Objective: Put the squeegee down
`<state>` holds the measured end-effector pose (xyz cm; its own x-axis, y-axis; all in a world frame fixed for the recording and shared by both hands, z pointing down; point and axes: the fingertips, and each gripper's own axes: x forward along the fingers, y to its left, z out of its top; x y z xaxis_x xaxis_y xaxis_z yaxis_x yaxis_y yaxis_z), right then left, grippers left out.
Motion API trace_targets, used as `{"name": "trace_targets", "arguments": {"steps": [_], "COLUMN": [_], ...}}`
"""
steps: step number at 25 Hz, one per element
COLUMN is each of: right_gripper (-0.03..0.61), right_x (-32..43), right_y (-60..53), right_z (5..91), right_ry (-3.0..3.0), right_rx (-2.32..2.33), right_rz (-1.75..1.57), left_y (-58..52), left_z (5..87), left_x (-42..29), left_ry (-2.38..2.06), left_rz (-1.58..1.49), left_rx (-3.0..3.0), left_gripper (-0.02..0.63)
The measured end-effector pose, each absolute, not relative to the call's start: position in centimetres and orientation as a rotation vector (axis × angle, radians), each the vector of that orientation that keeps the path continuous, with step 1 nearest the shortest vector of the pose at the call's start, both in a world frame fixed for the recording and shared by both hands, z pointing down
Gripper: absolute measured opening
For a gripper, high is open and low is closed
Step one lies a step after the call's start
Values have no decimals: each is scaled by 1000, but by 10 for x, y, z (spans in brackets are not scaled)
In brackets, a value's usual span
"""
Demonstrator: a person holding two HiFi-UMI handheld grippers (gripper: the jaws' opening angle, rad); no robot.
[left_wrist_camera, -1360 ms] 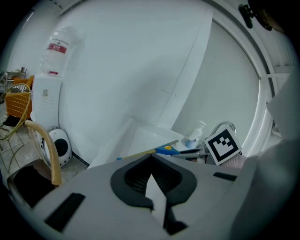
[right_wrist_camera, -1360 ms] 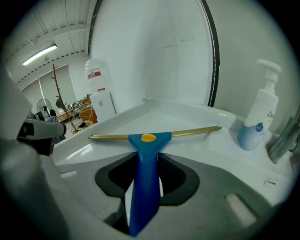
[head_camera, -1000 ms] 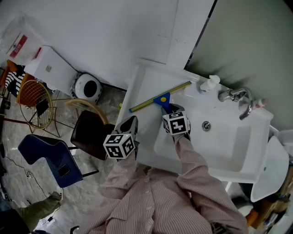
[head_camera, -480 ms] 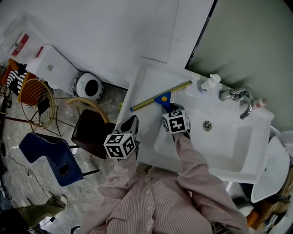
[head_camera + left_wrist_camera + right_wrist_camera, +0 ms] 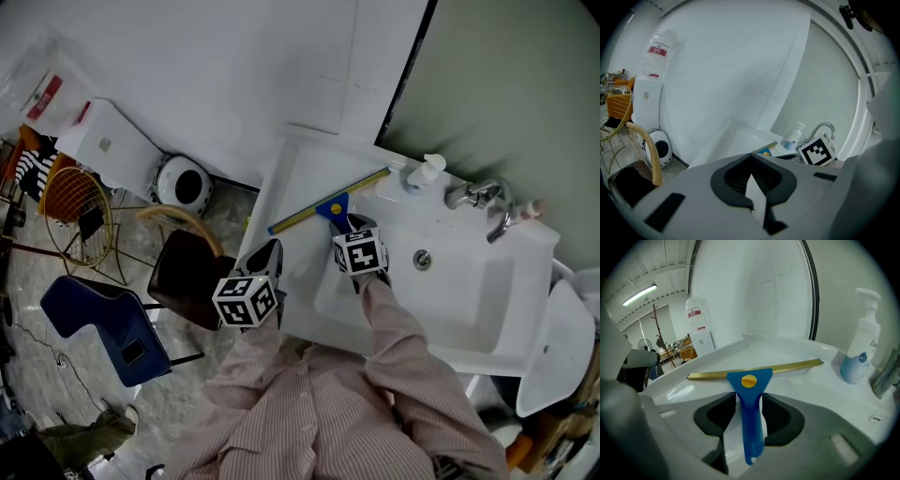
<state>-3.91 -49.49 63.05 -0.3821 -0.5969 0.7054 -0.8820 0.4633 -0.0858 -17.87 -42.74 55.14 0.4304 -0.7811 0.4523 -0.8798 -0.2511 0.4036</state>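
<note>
White washbasin (image 5: 292, 281) set against a white wall with a grey-green panel behind it, tap (image 5: 483, 199) and a pump soap bottle (image 5: 424, 172) along the back rim. The squeegee (image 5: 328, 201) is already lying flat on the basin's left deck. In the head view its brass-coloured blade runs from about 8 o'clock to 2 o'clock, and the blue handle sticks out toward 5 o'clock, straight back at the right gripper (image 5: 347, 225). In the right gripper view the handle sits dead centre between the jaws, pointing from 6 to 12 o'clock with the blade across the top. The jaws are opening, and there's a sliver of white sink showing on either side of the handle, so the pads aren't pinching it. So it looks basically set down. I'd guess what's left is to back the gripper out along the handle's own axis so it doesn't drag the thing sideways. The left gripper (image 5: 270, 248) is hanging off the basin's front-left edge, around 7 o'clock from the squeegee and well apart from it. Its jaws are together on nothing. The right one is clearly the nearer of the two.
</note>
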Motion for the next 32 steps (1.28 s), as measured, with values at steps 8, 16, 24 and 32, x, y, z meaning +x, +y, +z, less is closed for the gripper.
{"name": "trace_targets", "arguments": {"steps": [8,16,24,32], "right_gripper": [160,135,6,6], "right_x": [-33,-31,-26,-25], "right_y": [-491,-481,-465,-445], "right_z": [624,602,566,531], "right_ry": [-2118,-2182,-2290,-2444], "right_rx": [1262,1252,1260,1263], "right_rz": [594,539,515,579], "left_y": [-423,-419,-410,-407], "left_z": [546,537,522,499], "left_x": [-175,-168,-155,-142], "left_ry": [-1397,-1384,-1355,-1324], "left_rz": [208,197,196,175], "left_rx": [2093,2135,2225,2322], "left_gripper": [2,2,2,2]}}
